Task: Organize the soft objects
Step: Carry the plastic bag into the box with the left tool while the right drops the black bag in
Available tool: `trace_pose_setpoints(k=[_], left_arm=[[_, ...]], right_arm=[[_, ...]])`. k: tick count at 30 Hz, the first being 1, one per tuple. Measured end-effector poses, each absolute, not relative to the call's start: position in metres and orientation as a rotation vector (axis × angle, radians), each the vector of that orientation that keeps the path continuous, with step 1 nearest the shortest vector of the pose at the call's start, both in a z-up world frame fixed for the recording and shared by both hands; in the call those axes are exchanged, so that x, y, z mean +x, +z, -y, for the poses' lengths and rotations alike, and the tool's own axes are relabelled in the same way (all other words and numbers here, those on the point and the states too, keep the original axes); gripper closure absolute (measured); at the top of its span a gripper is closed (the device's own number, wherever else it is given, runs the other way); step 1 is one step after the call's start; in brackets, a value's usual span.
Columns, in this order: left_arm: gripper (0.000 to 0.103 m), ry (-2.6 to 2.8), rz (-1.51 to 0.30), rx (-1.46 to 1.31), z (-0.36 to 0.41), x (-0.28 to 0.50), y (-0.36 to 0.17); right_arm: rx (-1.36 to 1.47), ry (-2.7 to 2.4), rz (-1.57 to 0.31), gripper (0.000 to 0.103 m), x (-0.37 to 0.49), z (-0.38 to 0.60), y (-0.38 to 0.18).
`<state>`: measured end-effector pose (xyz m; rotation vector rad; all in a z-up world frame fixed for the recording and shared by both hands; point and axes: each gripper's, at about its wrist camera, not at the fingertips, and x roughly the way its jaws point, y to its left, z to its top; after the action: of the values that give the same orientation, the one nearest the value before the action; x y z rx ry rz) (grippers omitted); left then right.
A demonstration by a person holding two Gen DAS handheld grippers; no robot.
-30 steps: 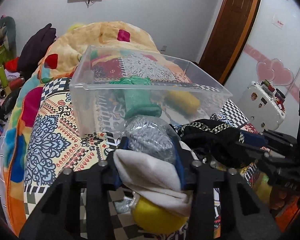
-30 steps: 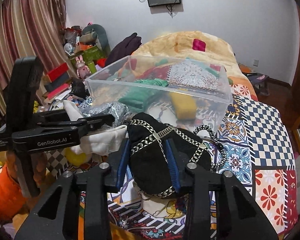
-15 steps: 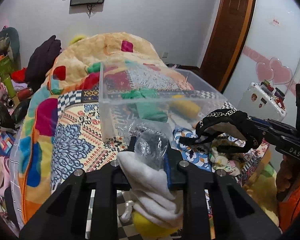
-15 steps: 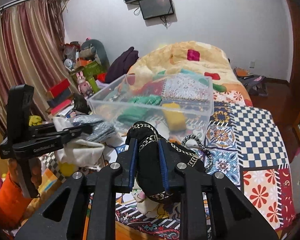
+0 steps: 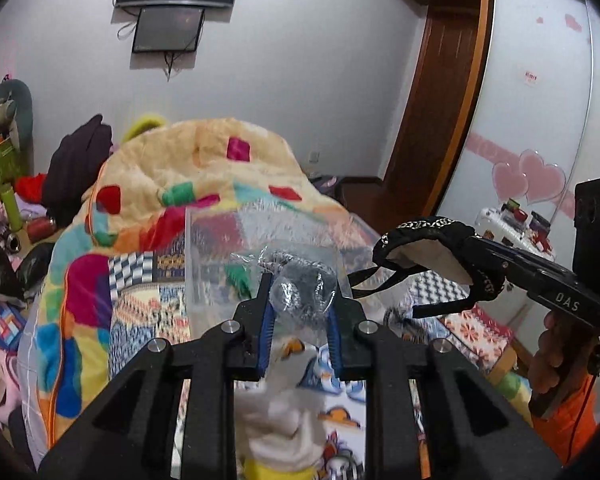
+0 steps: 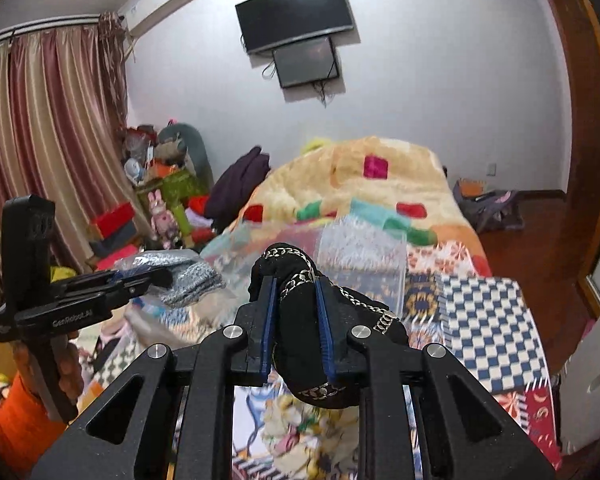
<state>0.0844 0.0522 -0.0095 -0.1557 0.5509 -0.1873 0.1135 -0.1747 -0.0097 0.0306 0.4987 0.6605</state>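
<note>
My left gripper (image 5: 300,284) is shut on a clear plastic bag with a grey knit item (image 5: 302,292), held up in the air; it also shows in the right wrist view (image 6: 188,274). A white cloth (image 5: 288,432) hangs below it, with something yellow (image 5: 276,474) under that. My right gripper (image 6: 296,284) is shut on a black cloth bag with a gold chain (image 6: 300,320), lifted above the bed; it shows in the left wrist view (image 5: 428,248). The clear plastic bin (image 5: 220,248) stands on the bed beyond both grippers, blurred.
The bed carries a patterned quilt (image 6: 484,320) and a heaped yellow blanket (image 5: 204,160). Soft items lie on the quilt below the grippers (image 6: 300,432). Clutter and toys fill the left side (image 6: 160,200). A white case (image 5: 512,224) and a door (image 5: 440,120) stand right.
Both grippers have risen well above the bed with their loads. The view has tilted up, so the bin now sits lower and farther off.
</note>
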Motion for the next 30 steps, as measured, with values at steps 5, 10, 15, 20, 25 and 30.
trace_pose_setpoints(k=[5, 10, 15, 20, 25, 30], left_arm=[[0.080, -0.158, -0.532, -0.141, -0.056, 0.104, -0.003], [0.080, -0.122, -0.560, -0.128, -0.064, 0.130, -0.012], [0.080, -0.120, -0.666, -0.167, -0.076, 0.159, -0.037], [0.081, -0.107, -0.737, -0.143, -0.075, 0.172, -0.054], [0.080, -0.089, -0.773, -0.125, -0.074, 0.174, -0.060], [0.074, -0.082, -0.774, -0.093, -0.071, 0.169, -0.055]], right_arm=[[0.026, 0.636, -0.460, 0.086, 0.130, 0.166, -0.002], [-0.029, 0.613, -0.455, 0.086, 0.148, 0.150, -0.002], [-0.075, 0.625, -0.518, 0.086, 0.169, 0.131, -0.020], [-0.142, 0.650, -0.587, 0.086, 0.179, 0.110, -0.040], [-0.200, 0.660, -0.632, 0.085, 0.181, 0.097, -0.054], [-0.220, 0.647, -0.649, 0.075, 0.180, 0.097, -0.052]])
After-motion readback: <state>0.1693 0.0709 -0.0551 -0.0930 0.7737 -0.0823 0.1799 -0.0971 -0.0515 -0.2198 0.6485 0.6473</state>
